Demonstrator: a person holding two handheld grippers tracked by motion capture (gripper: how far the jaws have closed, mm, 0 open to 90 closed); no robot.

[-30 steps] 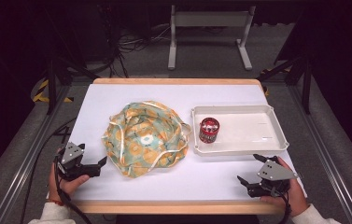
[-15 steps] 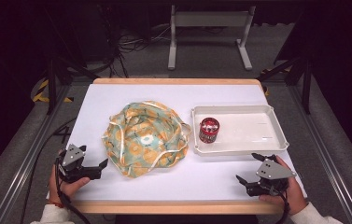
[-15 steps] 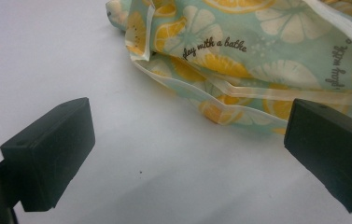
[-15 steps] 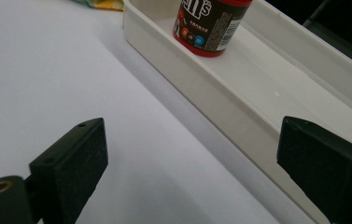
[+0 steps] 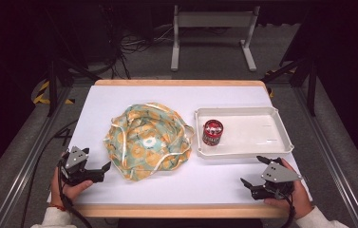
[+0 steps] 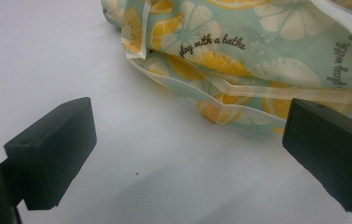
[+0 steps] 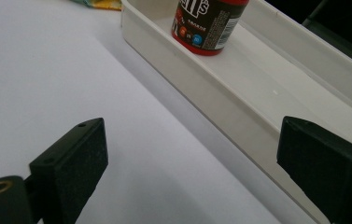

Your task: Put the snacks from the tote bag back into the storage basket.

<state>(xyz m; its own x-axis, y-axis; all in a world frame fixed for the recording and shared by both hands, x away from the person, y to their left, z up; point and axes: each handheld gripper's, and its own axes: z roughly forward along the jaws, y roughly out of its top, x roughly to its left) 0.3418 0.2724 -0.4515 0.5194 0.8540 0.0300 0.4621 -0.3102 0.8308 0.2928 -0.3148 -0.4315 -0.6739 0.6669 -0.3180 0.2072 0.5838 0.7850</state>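
A crumpled bag (image 5: 148, 142) printed with lemon slices on pale green lies in the middle of the white table; its hem fills the top of the left gripper view (image 6: 257, 56). My left gripper (image 5: 96, 159) rests open near the table's front left, just short of the bag's edge, with nothing between its jaws (image 6: 187, 144). A red and brown candy can (image 5: 212, 132) stands upright at the left end of a white tray (image 5: 262, 142). My right gripper (image 5: 253, 170) is open on the table just in front of the tray, holding nothing. Its view shows the can (image 7: 208, 23) behind the tray wall (image 7: 201, 79).
The table (image 5: 119, 99) has a wooden rim, and the front edge lies close to both hands. Dark floor, cables and a metal stand (image 5: 212, 28) lie beyond the far edge. White tabletop shows between the two grippers.
My left gripper has drawn back slightly toward the front edge. The right gripper, the bag and the can have hardly moved.
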